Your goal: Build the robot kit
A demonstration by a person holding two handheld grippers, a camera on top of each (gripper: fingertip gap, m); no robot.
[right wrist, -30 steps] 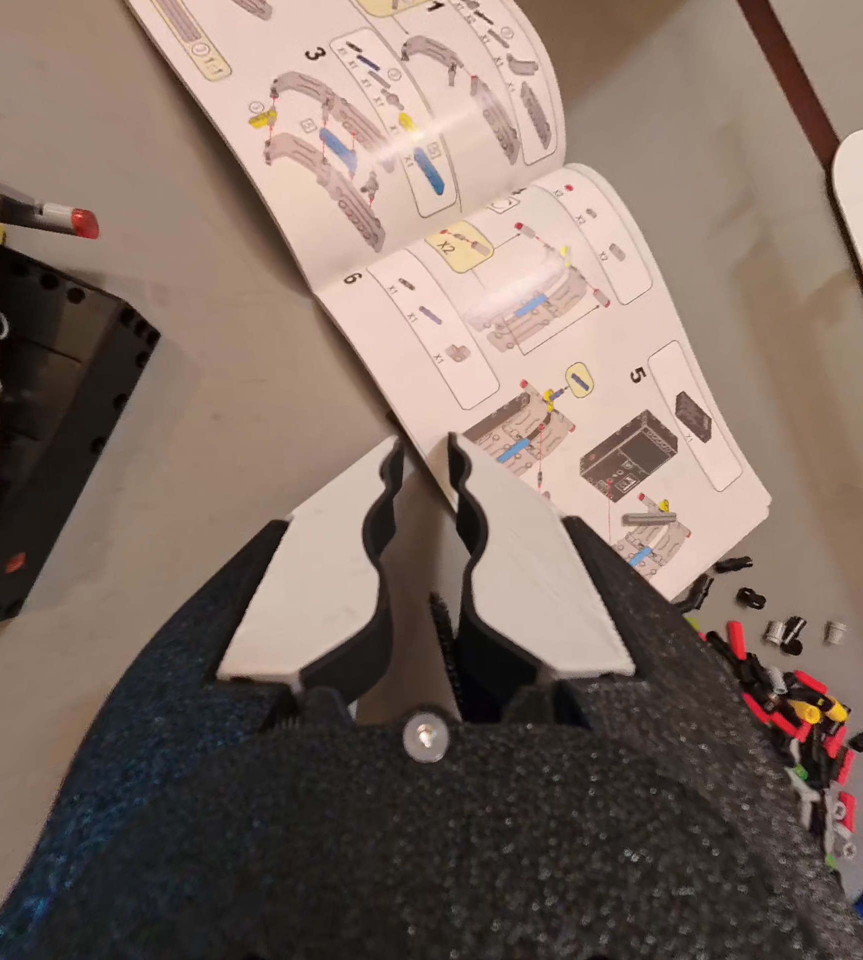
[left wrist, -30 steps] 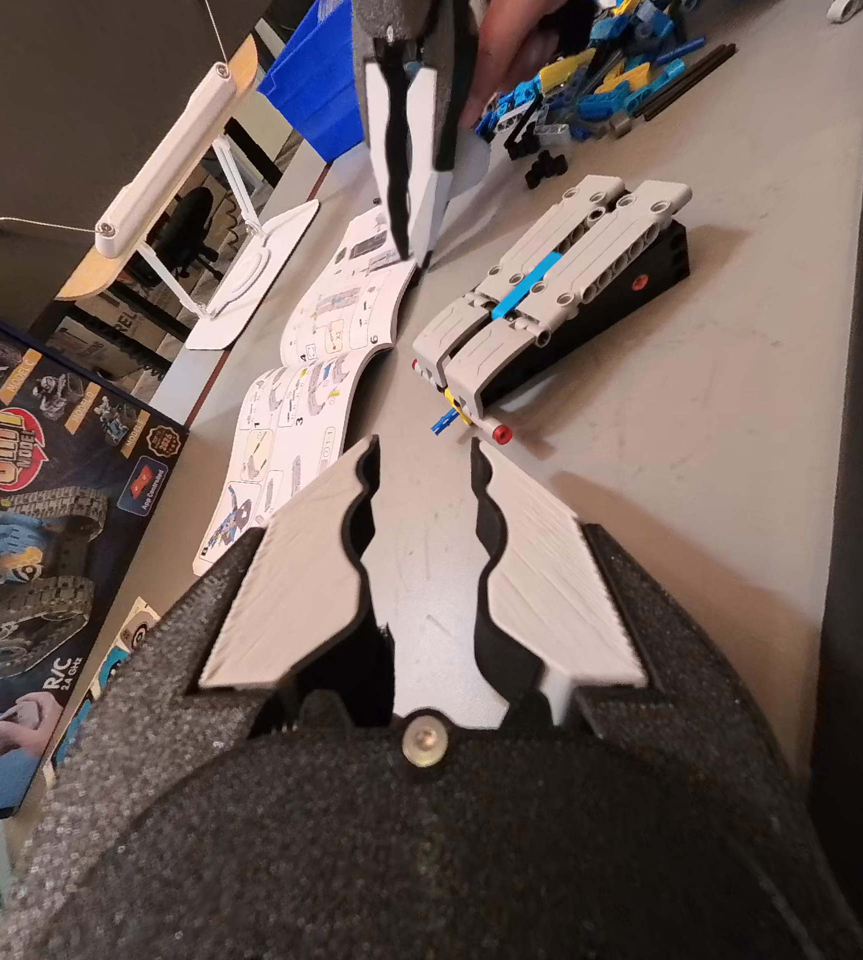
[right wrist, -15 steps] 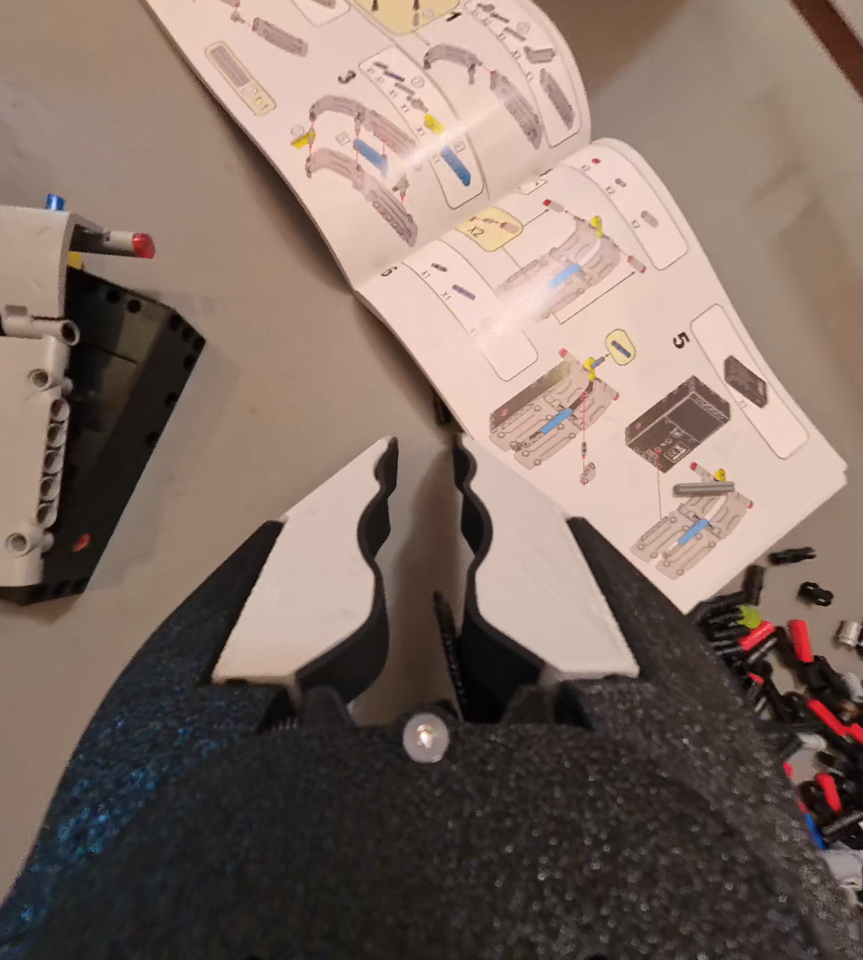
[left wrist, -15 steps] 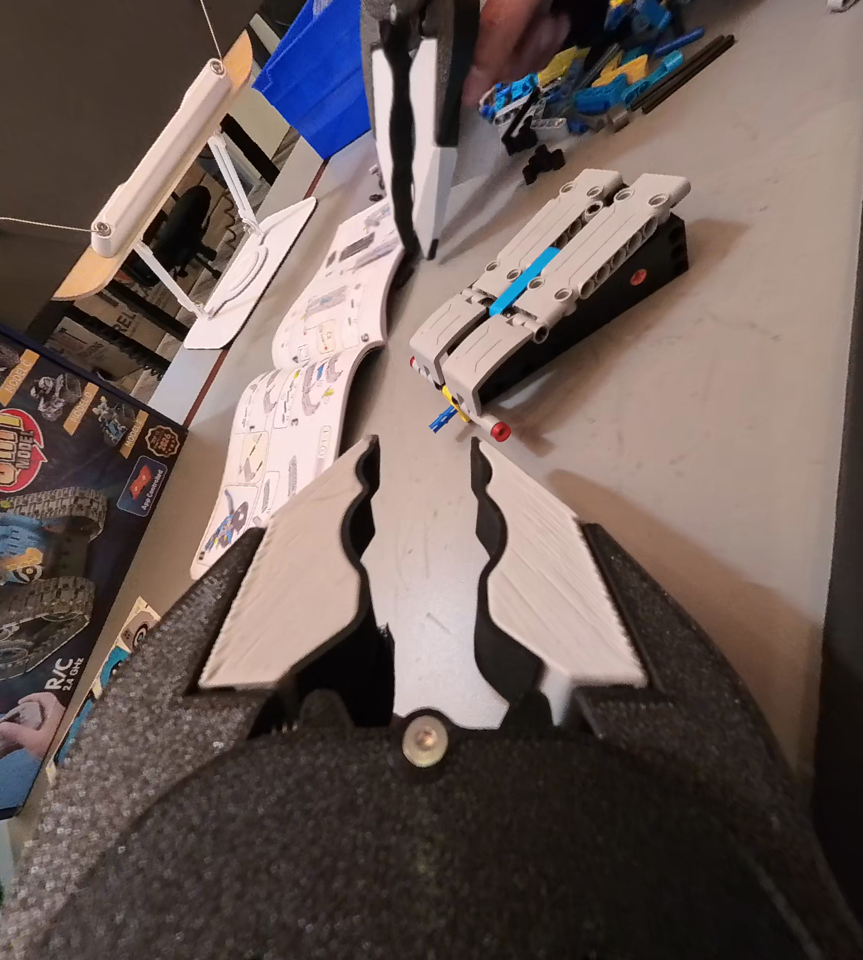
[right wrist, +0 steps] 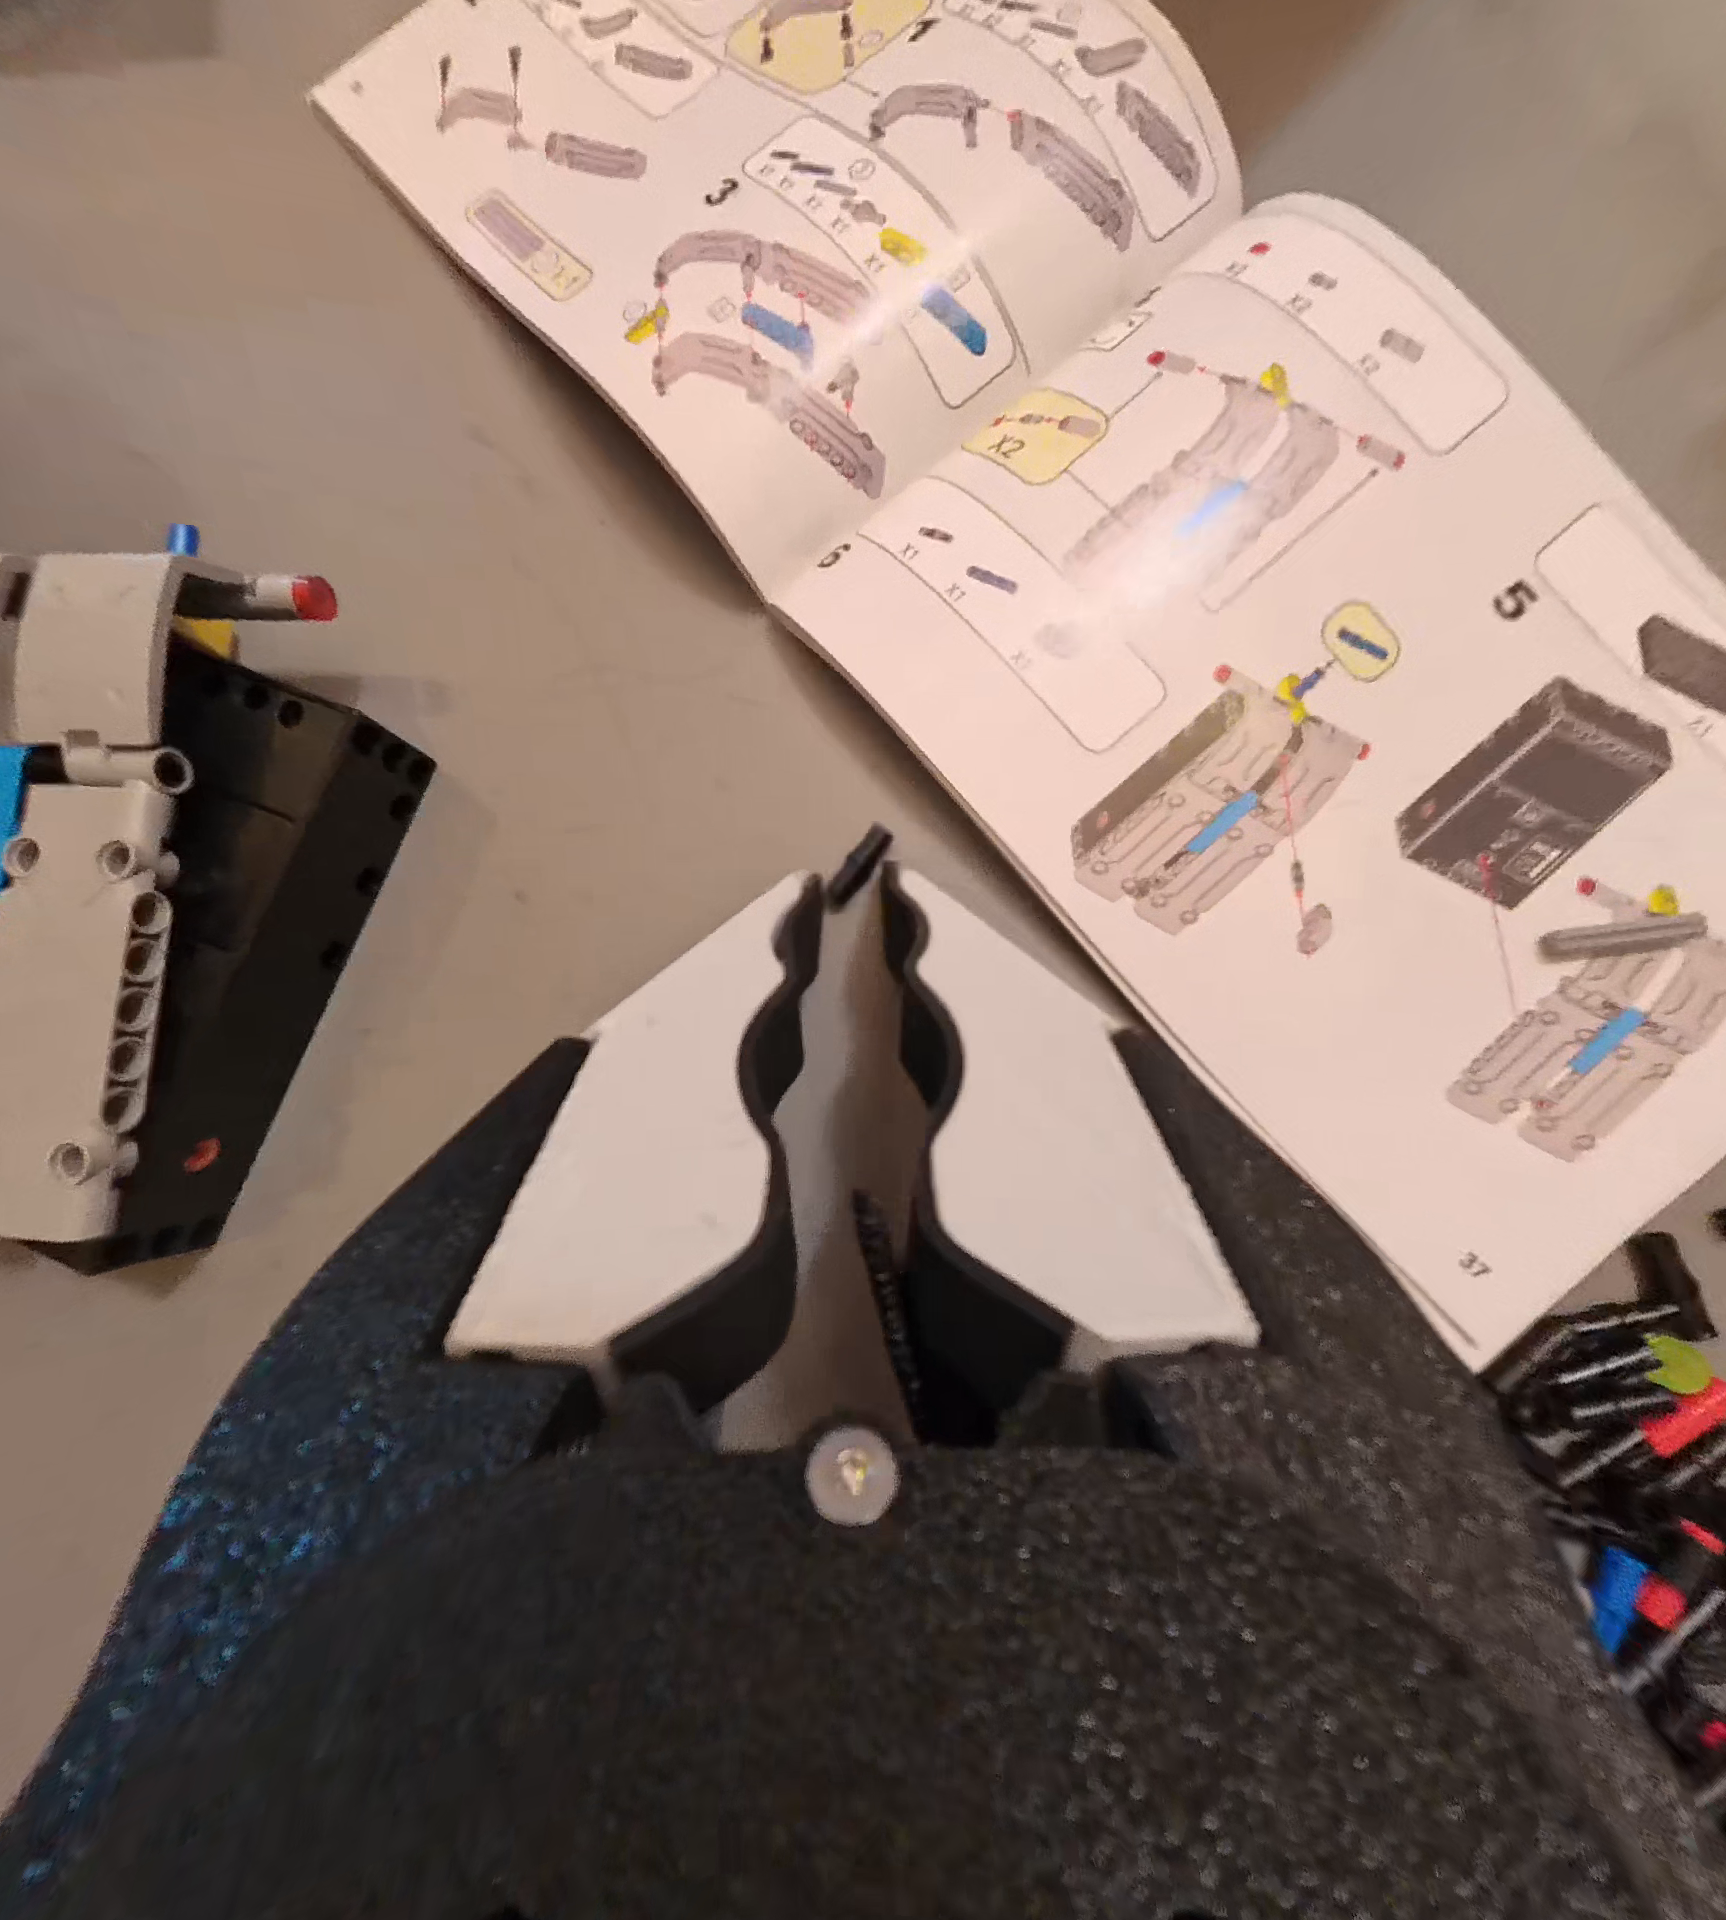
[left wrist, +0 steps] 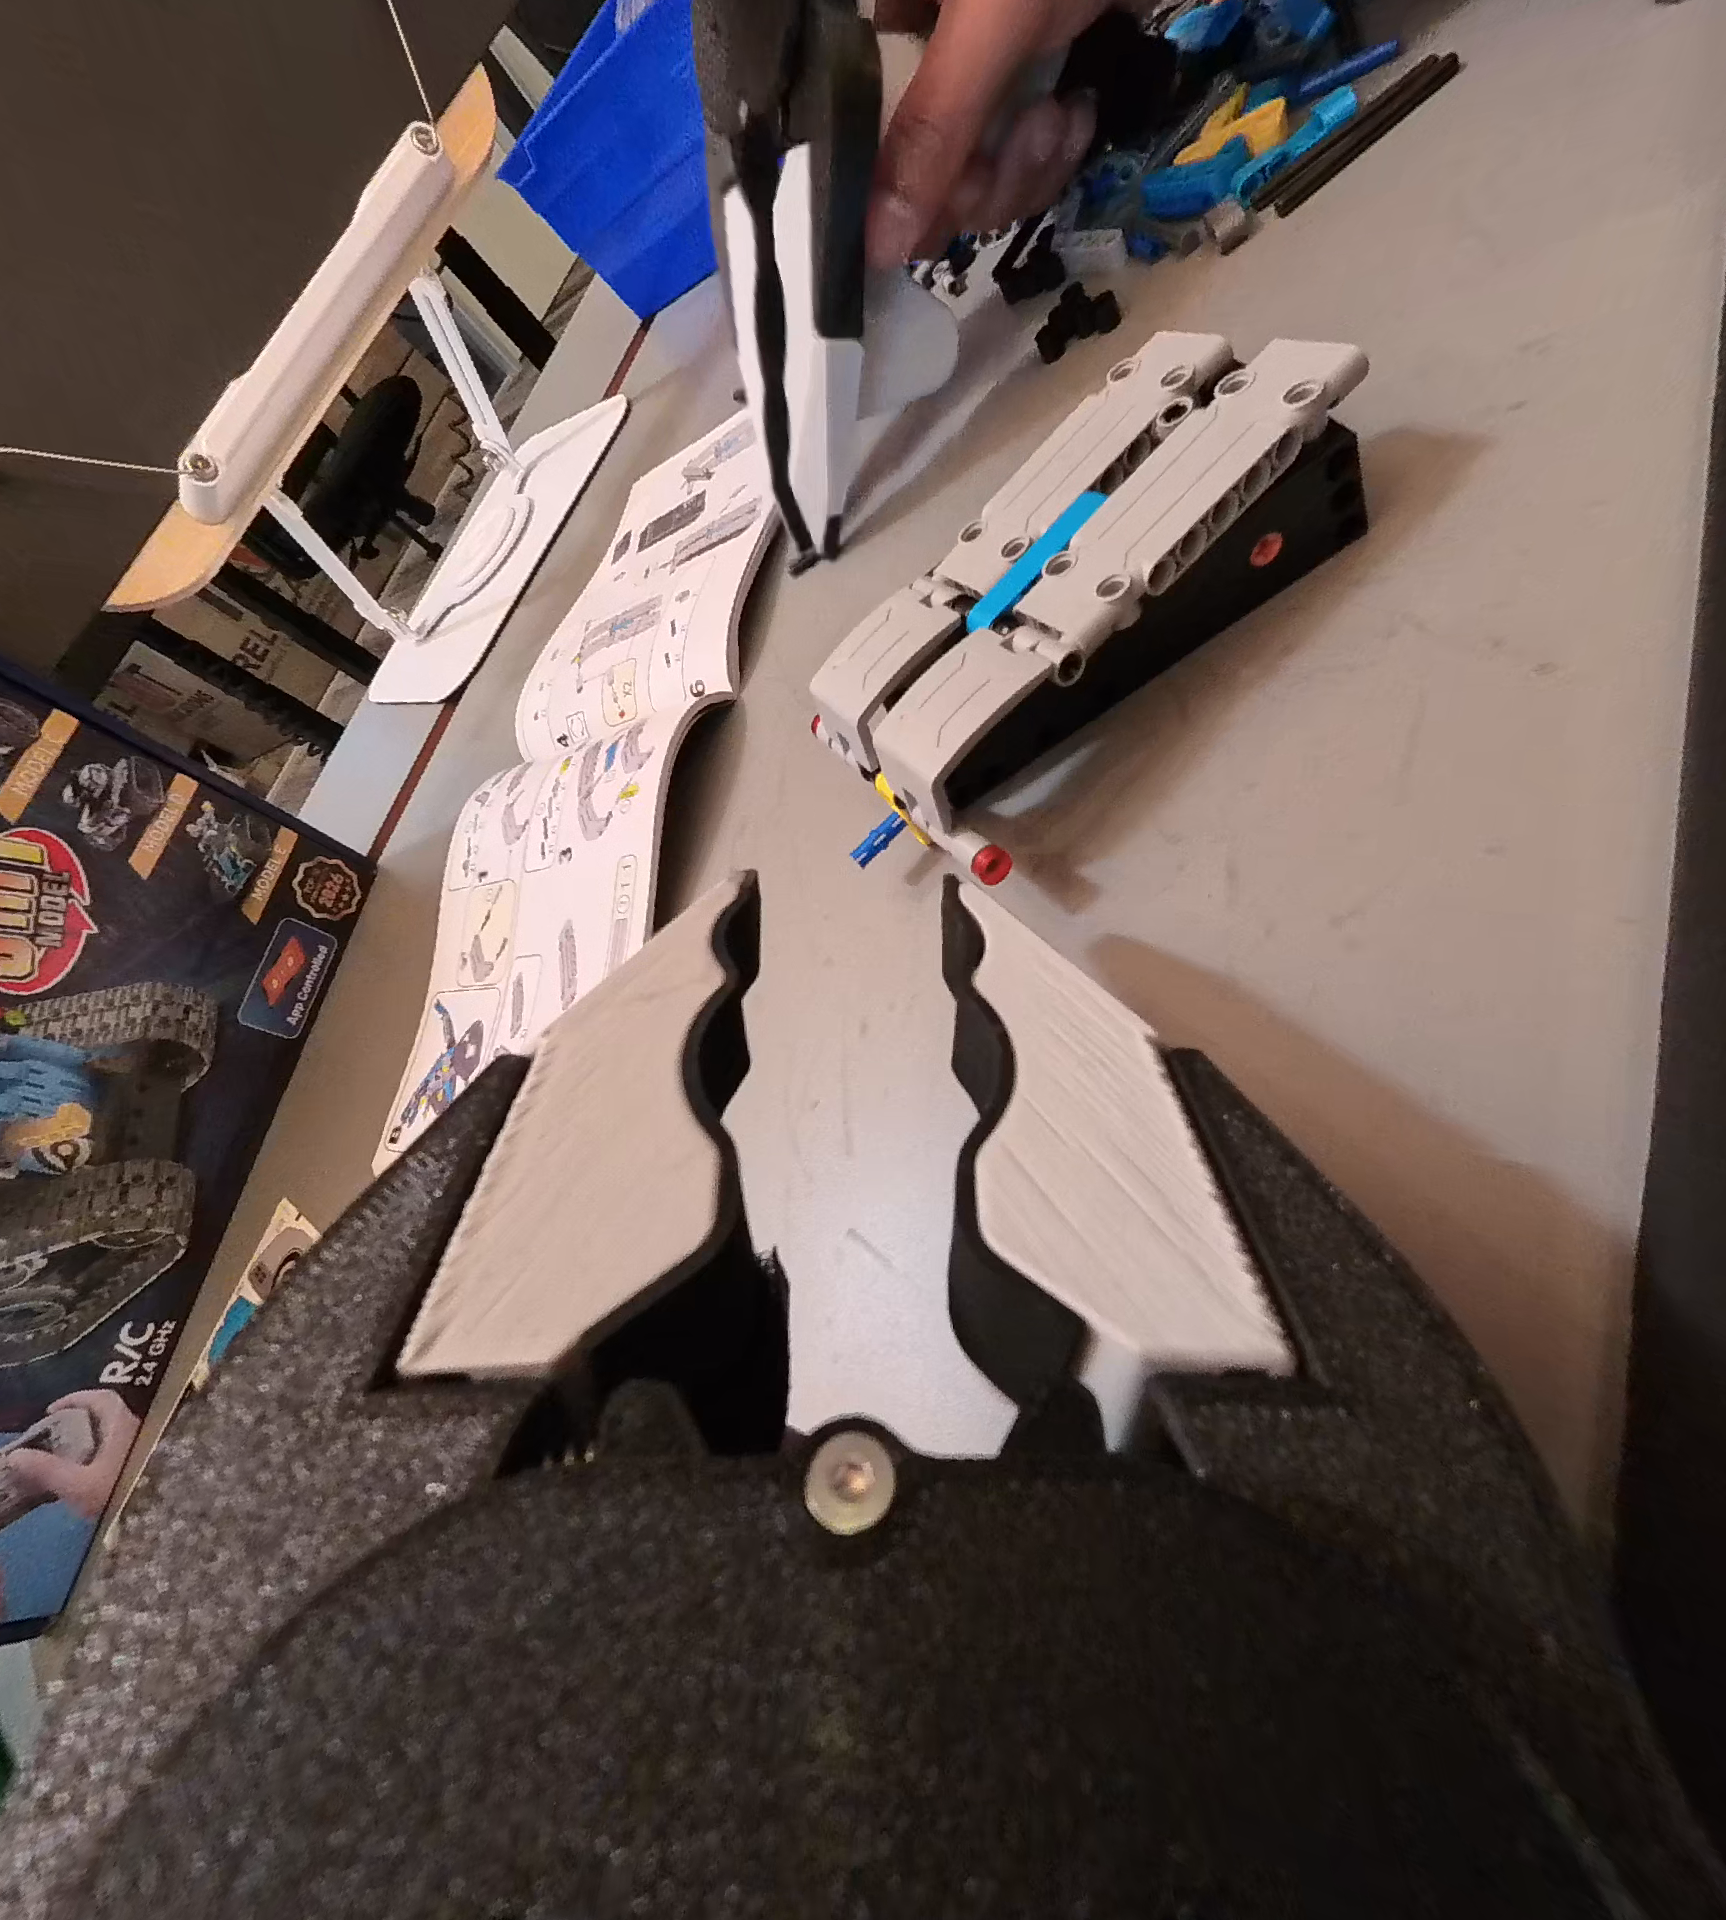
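Two grippers: left gripper (left wrist: 848, 899) jaws apart, right gripper (right wrist: 851, 881) jaws clamped on one black pin (right wrist: 859, 862).

Your left gripper (left wrist: 851, 899) sits low and angled forward over the tabletop (left wrist: 1358, 935), fingers spread wide apart, nothing between them, tips clear of any part. Your right gripper (right wrist: 851, 888) points steeply down, fingers nearly together, pinching a small black pin (right wrist: 857, 864) at the very tips; the pin sticks out past them, tilted. From the left wrist view the right gripper (left wrist: 809, 540) shows farther off, upright, tips close to the tabletop, with your hand (left wrist: 963, 135) wrapped around its body up top, partly blurred.
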